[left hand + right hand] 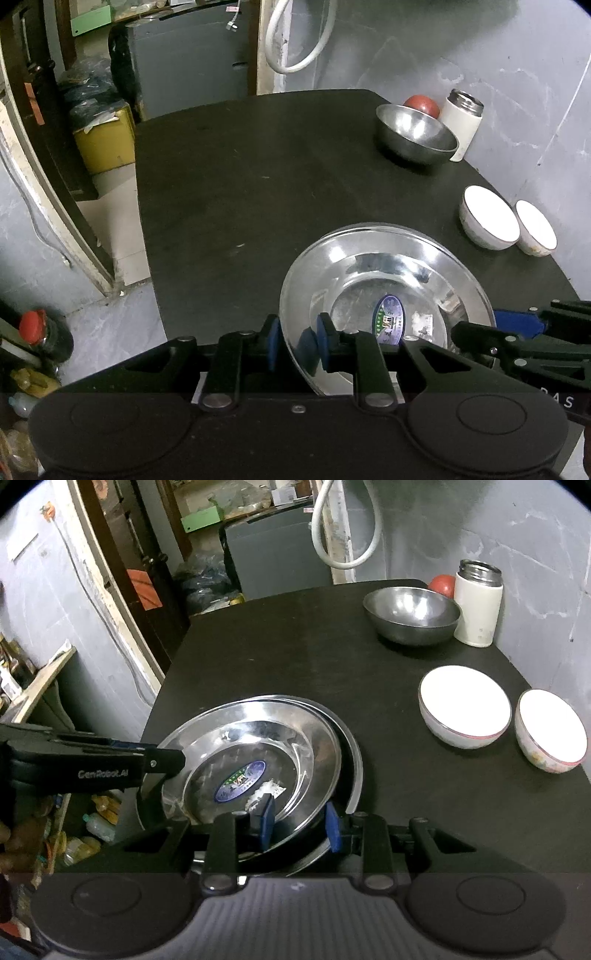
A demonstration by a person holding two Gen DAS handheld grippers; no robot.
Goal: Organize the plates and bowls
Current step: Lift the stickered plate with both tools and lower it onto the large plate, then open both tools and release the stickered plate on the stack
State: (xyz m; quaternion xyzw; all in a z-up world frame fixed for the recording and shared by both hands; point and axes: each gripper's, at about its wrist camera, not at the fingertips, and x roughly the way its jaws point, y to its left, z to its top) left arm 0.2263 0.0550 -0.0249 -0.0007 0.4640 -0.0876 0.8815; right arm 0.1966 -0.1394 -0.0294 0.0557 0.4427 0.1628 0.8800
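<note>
We are looking at a steel plate (258,746) sitting tilted on a second plate (352,760) near the front left corner of the black table (295,657). Our left gripper (297,343) is straddling the top plate's left rim, blue pads to either side with a narrow gap showing, so a firm grip is uncertain. Our right gripper (300,825) is standing wider, the near rim lying between its pads without clear contact. A steel bowl (412,614) and two white bowls (465,709) are sitting well apart, along the right.
</note>
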